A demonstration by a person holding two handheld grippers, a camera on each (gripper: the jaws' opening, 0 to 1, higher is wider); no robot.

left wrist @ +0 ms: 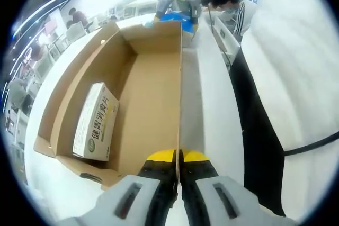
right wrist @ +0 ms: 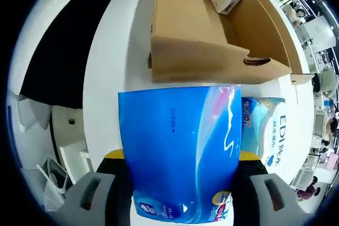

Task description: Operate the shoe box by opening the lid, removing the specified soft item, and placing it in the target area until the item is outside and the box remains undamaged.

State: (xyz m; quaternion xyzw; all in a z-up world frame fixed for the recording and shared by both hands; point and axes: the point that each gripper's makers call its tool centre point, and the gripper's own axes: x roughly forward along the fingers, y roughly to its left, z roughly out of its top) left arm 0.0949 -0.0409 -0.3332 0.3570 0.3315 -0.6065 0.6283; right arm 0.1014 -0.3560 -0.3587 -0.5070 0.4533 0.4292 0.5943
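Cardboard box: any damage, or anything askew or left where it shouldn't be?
No damage visible on the cardboard box. The left gripper pinches its side wall, which stands straight. A small carton lies inside. The right gripper holds a blue tissue pack outside the box.

Open brown cardboard box [left wrist: 153,109] on white table, blue soft pack [right wrist: 177,152] outside, beside it

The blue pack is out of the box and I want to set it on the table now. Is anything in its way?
A second pack already lies on the table just past the blue pack held by the right gripper, beside the box. The table on the other side looks open.
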